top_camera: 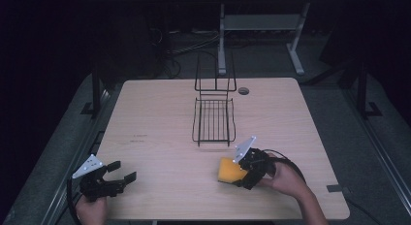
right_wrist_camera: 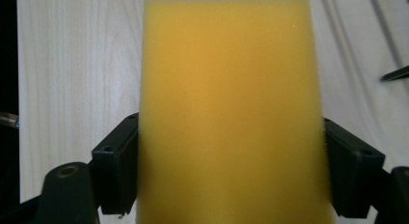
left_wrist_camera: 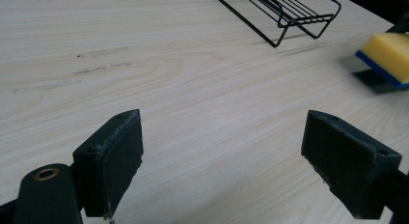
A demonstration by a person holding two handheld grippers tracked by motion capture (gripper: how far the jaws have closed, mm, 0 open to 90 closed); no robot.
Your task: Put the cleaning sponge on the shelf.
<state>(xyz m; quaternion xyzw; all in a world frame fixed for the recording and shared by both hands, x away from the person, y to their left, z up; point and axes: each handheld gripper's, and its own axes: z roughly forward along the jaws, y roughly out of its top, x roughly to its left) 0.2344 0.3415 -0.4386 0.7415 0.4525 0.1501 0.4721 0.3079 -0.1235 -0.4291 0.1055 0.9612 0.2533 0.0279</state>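
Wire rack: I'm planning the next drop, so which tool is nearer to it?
Right. The right tool, shut on the yellow sponge, sits just below the wire rack; the left tool is far off, lower left.

Light wood-grain bench (top_camera: 160,118) with a round cable hole (top_camera: 243,90) near its far edge. A black wire rack (top_camera: 213,120) stands on it, centre-far.

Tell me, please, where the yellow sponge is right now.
In the high view the sponge sits at the table's near right, clamped in the right gripper, just in front of the black wire rack.
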